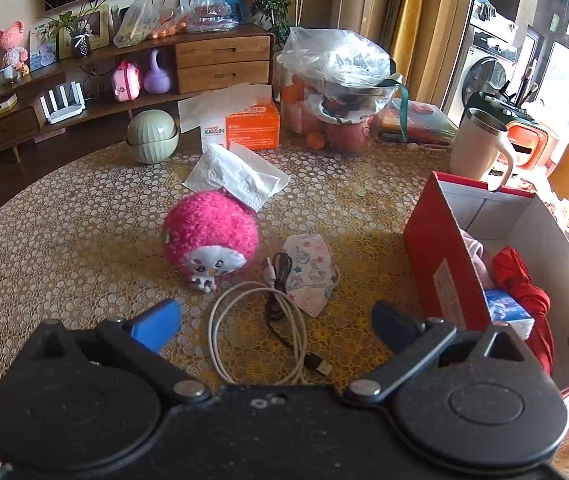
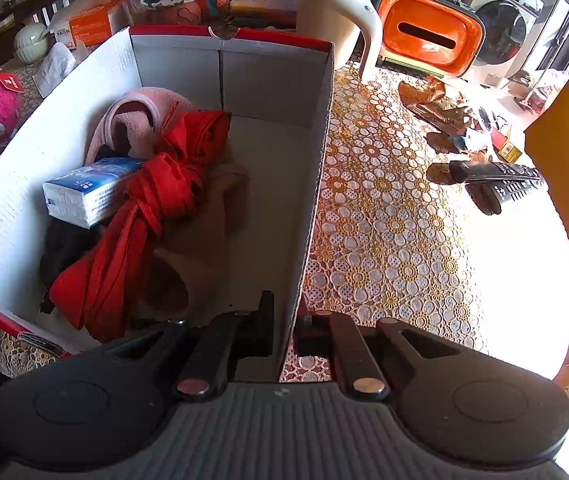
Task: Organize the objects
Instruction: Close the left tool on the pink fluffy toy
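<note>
My left gripper (image 1: 274, 326) stands open and wide above the patterned table, with nothing gripped. Under its gap lie a coiled white cable (image 1: 217, 320) and a black USB cable (image 1: 280, 268). Just beyond are a pink plush toy (image 1: 210, 236), a printed face mask (image 1: 312, 272) and a crumpled tissue (image 1: 240, 176). The red cardboard box (image 1: 436, 248) stands to the right. My right gripper (image 2: 288, 328) is shut on the right wall of that box (image 2: 316, 184). Inside lie a red cloth (image 2: 156, 200), a tissue pack (image 2: 84, 192) and a pink garment (image 2: 136, 116).
At the table's back stand a green lidded bowl (image 1: 152, 136), an orange tissue box (image 1: 252, 124), a fruit container under plastic (image 1: 336, 100) and a white mug (image 1: 480, 148). Right of the box lie two black remotes (image 2: 500, 184), wrappers (image 2: 440, 108) and an orange holder (image 2: 428, 36).
</note>
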A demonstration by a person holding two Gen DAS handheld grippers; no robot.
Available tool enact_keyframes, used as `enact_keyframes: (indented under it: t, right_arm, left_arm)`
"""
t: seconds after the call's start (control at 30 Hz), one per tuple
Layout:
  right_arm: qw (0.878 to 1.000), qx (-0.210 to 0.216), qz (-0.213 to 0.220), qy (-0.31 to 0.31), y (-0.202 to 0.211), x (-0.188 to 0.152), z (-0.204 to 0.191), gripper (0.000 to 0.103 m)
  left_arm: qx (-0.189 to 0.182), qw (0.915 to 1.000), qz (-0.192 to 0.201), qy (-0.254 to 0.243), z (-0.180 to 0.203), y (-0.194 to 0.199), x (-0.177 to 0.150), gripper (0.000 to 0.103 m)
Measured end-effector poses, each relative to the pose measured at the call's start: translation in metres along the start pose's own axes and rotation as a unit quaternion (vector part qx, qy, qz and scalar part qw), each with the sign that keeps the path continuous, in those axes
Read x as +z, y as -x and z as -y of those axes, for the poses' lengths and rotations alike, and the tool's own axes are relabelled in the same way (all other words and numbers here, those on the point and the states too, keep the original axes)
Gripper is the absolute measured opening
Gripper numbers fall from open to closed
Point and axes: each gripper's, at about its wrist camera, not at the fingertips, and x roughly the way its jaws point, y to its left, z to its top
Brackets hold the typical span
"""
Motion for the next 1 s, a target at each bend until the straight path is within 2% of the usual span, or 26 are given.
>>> enact_keyframes:
  t: [0.3,0.5,0.87,1.0]
  right_arm:
    - [1.000,-0.004,-0.009,0.006,0.002,0.000,-0.005,0.009]
    - [1.000,-0.004,-0.013,0.000,0.002,0.001,-0.005,0.008]
    - [1.000,0.000,-0.018,-0.012,0.000,0.002,-0.003,0.009]
    - [1.000,0.002,-0.020,-0.015,-0.002,0.003,-0.002,0.008]
  left_arm:
    - [0.020,0.9997,0.005,0.012,-0.030,-0.038,0.009,0.102]
    - [0.033,0.9994,0.003,0.000,-0.034,-0.073,0.024,0.102]
    - [0.070,0.9972,-0.006,0.025,-0.044,-0.129,0.043,0.102]
    - [0.066,0.9970,-0.017,0.038,-0.048,-0.144,0.044,0.102]
